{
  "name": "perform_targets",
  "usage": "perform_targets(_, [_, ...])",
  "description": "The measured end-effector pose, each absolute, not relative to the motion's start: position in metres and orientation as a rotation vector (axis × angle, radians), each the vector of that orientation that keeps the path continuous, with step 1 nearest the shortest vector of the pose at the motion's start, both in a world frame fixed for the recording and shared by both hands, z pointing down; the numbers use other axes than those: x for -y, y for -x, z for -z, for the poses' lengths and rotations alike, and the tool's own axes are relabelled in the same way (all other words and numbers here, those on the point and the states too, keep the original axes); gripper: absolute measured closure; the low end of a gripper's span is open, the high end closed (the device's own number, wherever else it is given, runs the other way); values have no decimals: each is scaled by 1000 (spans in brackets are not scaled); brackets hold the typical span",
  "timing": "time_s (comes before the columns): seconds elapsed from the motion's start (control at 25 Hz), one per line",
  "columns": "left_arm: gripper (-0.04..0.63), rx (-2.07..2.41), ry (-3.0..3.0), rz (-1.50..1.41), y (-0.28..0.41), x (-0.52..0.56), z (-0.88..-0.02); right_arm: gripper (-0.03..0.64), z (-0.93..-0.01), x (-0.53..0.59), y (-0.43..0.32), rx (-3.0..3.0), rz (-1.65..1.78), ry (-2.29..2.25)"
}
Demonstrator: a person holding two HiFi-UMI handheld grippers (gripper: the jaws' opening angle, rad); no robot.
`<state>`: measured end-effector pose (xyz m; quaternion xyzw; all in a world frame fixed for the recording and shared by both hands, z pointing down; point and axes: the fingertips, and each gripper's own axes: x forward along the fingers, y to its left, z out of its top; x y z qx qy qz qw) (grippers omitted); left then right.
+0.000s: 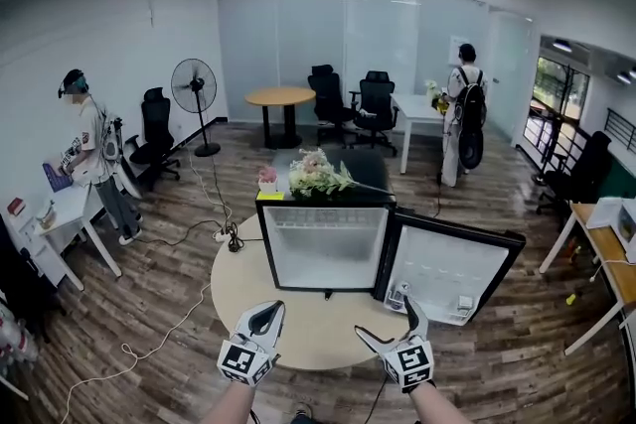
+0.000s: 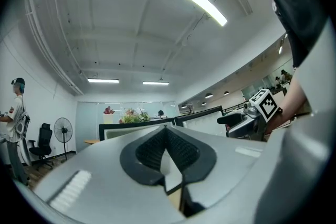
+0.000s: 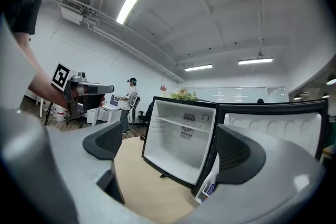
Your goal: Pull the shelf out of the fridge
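Observation:
A small black fridge (image 1: 262,243) stands on a round beige table (image 1: 298,323) with its door (image 1: 447,275) swung open to the right. Its white inside is bare except for a thin wire shelf (image 1: 323,229) near the top, which also shows as the shelf (image 3: 182,124) in the right gripper view. Both grippers hover over the table's near edge, short of the fridge. My left gripper (image 1: 265,317) has its pads closed together on nothing, as seen at the left gripper (image 2: 167,130). My right gripper (image 1: 394,328) is open, the right gripper (image 3: 173,147) framing the fridge (image 3: 157,113).
A bunch of flowers (image 1: 316,174) and a small pink plant (image 1: 267,176) sit on the fridge top. Items sit low in the door pocket (image 1: 397,294). Cables (image 1: 204,233) trail on the wood floor at left. Two people (image 1: 89,149), a fan (image 1: 195,89), chairs and desks stand farther off.

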<state>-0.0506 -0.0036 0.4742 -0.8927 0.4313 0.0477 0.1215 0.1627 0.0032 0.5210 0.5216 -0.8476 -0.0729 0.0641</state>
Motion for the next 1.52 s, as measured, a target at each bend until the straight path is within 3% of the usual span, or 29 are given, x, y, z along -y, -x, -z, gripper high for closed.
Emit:
perform_targets(0.72, [595, -1054, 2745, -179, 56, 215, -483, 61, -520, 185, -127, 2447, 124, -1716])
perform_targets(1.52, [595, -1080, 2775, -188, 37, 280, -498, 66, -532, 273, -131, 2523, 11, -1738])
